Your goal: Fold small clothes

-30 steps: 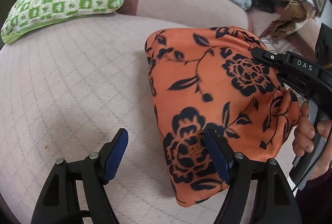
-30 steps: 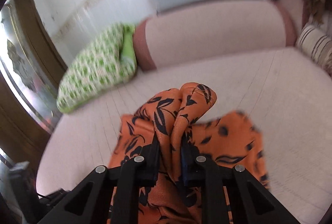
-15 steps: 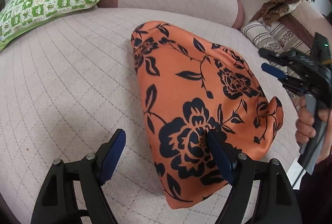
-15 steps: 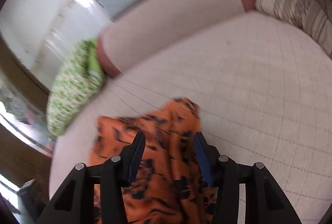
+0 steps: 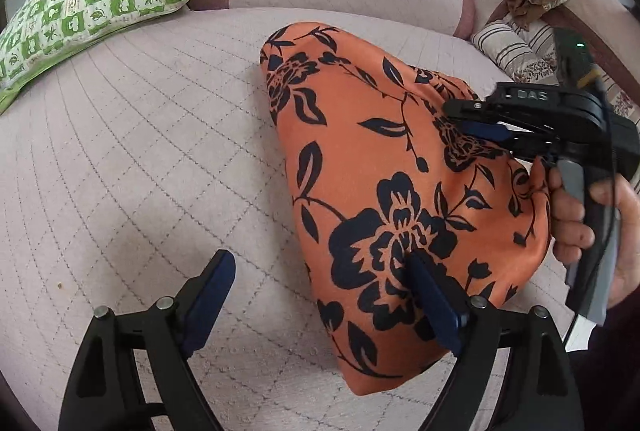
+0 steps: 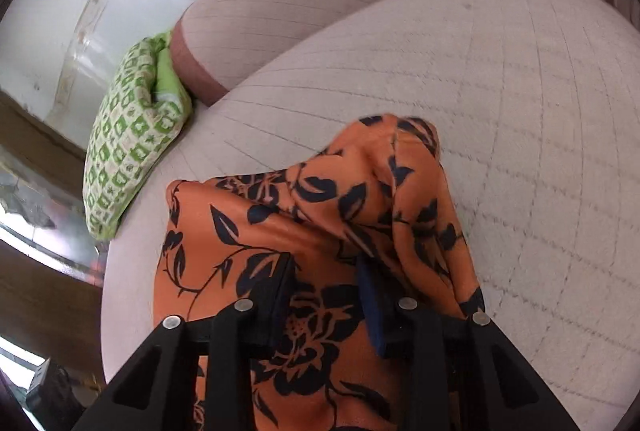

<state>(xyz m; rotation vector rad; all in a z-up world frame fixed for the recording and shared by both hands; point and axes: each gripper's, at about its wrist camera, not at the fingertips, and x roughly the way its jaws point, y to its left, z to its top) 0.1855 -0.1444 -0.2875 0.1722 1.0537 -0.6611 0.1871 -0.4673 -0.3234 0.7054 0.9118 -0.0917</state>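
Left gripper [image 5: 318,297] was spread wide, its right finger touching the orange floral garment [image 5: 384,191]. Right gripper [image 6: 326,295] sat part-open over a raised fold, apparently not pinching it. Garment lay folded over on the quilted bed [image 5: 140,151], so maybe halfway; it needed flattening and another fold.

White letters reading "DAS" are seen on the black plastic body of the right gripper [image 5: 480,121], just behind its blue-padded fingers [image 5: 484,130]. A small mark precedes the letters but cannot be made out. No other text is legible.
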